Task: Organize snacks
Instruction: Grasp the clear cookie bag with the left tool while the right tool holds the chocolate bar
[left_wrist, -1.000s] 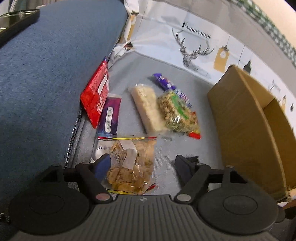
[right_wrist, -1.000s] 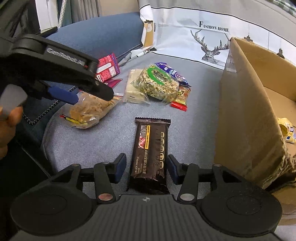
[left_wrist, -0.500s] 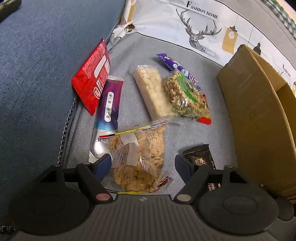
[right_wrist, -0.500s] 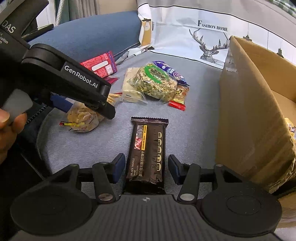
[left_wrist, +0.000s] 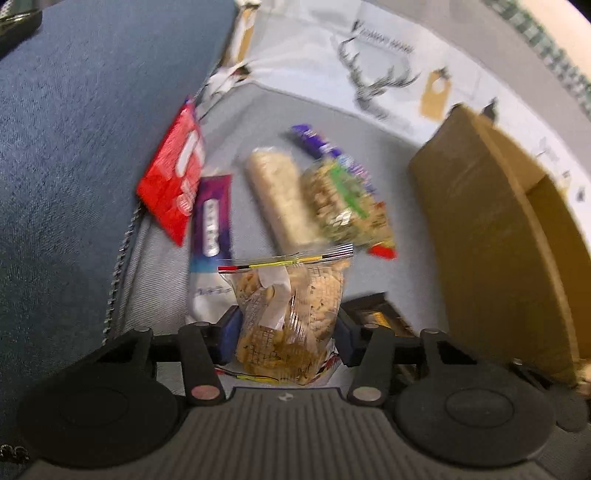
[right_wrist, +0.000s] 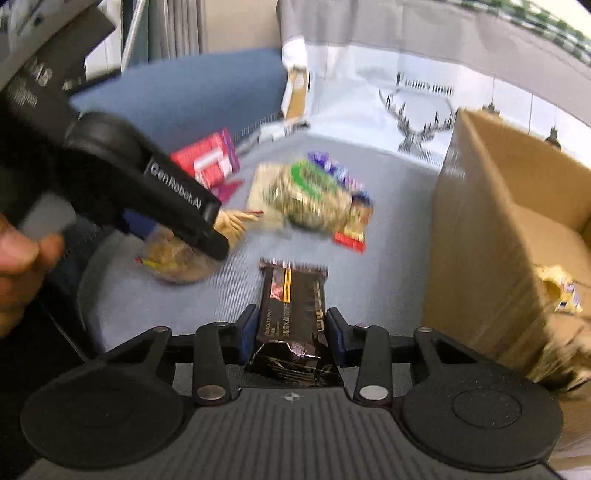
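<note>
1. At the far left, the dark blue fabric cushion (left_wrist: 74, 147) meets the light grey fabric seat (left_wrist: 162, 266) along a seam with a metal chain (left_wrist: 120, 258) on it. The red flat snack packet (left_wrist: 173, 181) leans on this edge.
2. Just right of the red packet lies the purple and white long wrapper (left_wrist: 212, 236); the two touch at one corner.
3. The left gripper (left_wrist: 286, 332) has its jaws pressed on both sides of the clear plastic bag of brown biscuits (left_wrist: 288, 317), so the bag is pinched at its lower part. The yellow and red sealed top edge of the bag points away from the camera.
4. Behind the bag lie the pale long cracker pack (left_wrist: 282, 199) and the clear bag of mixed nuts with a green label (left_wrist: 343, 203), side by side and touching. A blue and purple candy wrapper (left_wrist: 314, 142) shows behind them.
5. The right gripper (right_wrist: 290, 332) has its jaws closed against the two long edges of the black shiny chocolate wafer bar (right_wrist: 291, 302). The near end of the bar is crumpled between the fingers (right_wrist: 338, 338).
6. Between the bar and the brown cardboard box (right_wrist: 480, 229) a strip of bare grey seat stays open.
7. The box stands at the far right with its top open. Its left wall is upright and near the bar. A yellow snack packet (right_wrist: 557, 291) lies inside it.
</note>
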